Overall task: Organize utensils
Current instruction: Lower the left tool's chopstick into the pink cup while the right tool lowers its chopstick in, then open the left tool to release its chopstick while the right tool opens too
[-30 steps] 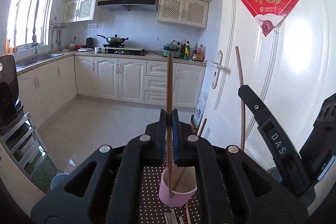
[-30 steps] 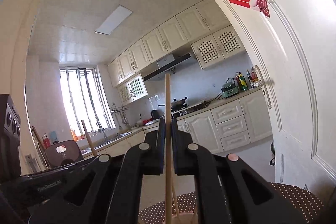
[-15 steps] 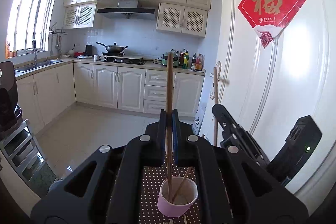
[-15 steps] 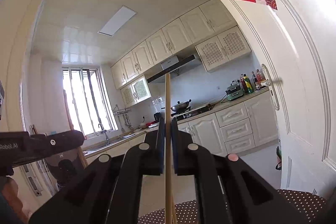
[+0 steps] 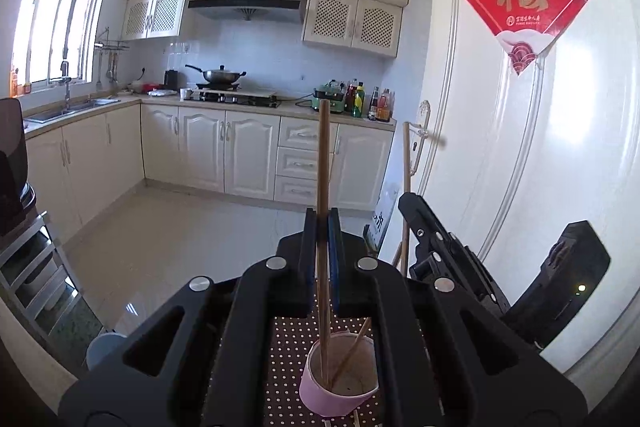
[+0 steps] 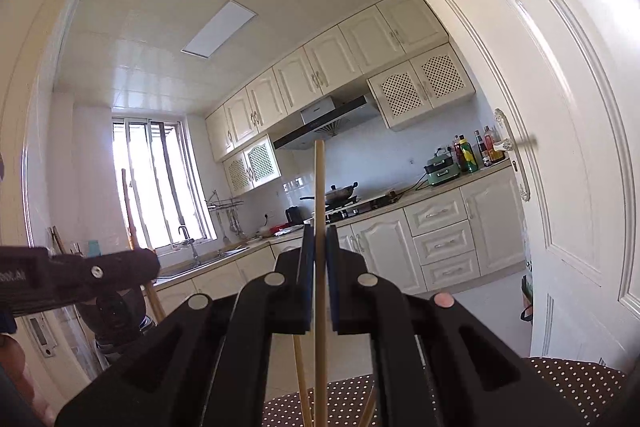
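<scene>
Left hand-held gripper (image 5: 323, 227) clamping chopstick (image 5: 322, 195) upright, I'm guiding tip into pink cup (image 5: 340, 383). Right hand-held gripper (image 6: 319, 239) pinching second chopstick (image 6: 319, 211) vertical, waiting alongside for same drop.

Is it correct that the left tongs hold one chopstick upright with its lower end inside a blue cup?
Not quite: the cup is pink, not blue, as the left wrist view shows. The left tongs do hold one chopstick upright, its lower end inside it.

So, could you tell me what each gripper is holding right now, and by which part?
Each is shut on one wooden chopstick, held upright. The left gripper grips its chopstick near mid-length, lower end inside the pink cup. The right gripper likewise pinches its chopstick partway along the shaft.
</scene>
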`<state>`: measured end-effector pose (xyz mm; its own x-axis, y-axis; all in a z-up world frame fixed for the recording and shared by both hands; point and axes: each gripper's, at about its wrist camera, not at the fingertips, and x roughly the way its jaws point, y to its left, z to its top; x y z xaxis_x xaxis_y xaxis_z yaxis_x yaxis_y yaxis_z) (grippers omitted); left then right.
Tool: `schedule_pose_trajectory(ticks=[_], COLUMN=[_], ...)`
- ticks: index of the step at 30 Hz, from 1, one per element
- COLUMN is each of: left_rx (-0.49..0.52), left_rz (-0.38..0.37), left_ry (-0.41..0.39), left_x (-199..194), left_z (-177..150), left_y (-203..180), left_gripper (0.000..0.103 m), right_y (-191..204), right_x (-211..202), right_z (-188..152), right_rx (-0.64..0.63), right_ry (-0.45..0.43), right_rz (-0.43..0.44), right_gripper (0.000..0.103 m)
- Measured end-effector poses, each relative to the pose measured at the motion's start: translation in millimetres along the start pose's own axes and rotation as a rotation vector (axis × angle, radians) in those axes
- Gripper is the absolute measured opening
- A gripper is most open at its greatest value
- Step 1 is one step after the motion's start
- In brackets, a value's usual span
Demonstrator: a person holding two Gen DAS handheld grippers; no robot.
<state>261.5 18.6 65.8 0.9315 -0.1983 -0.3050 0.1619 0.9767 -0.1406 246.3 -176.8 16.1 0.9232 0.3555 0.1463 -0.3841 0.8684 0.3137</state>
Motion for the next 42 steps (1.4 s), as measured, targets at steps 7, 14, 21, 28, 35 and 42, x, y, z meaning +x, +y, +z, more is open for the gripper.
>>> schedule_pose_trajectory(ticks=[7, 14, 21, 28, 35, 42], left_rx=[-0.040, -0.065, -0.058, -0.021, 0.005, 0.009], left_rz=[0.005, -0.024, -0.019, -0.025, -0.022, -0.009], left_ry=[0.071, 0.116, 0.117, 0.122, 0.178, 0.204], left_x=[25, 42, 48, 46, 43, 31], left_z=[-18, -35, -48, -53, -52, -65], left_y=[10, 16, 14, 15, 15, 20], left_gripper=[0.006, 0.006, 0.006, 0.008, 0.008, 0.012], right_y=[-6, -6, 2, 2, -1, 3], right_x=[6, 5, -1, -5, -23, -46], right_z=[-10, -19, -30, -36, -29, -15], right_rx=[0.005, -0.010, -0.073, -0.103, -0.098, -0.155], right_ry=[0.028, 0.068, 0.138, 0.236, 0.265, 0.325], right_rz=[-0.002, -0.015, -0.023, -0.028, -0.046, -0.089], right_gripper=[0.005, 0.005, 0.005, 0.007, 0.036, 0.066])
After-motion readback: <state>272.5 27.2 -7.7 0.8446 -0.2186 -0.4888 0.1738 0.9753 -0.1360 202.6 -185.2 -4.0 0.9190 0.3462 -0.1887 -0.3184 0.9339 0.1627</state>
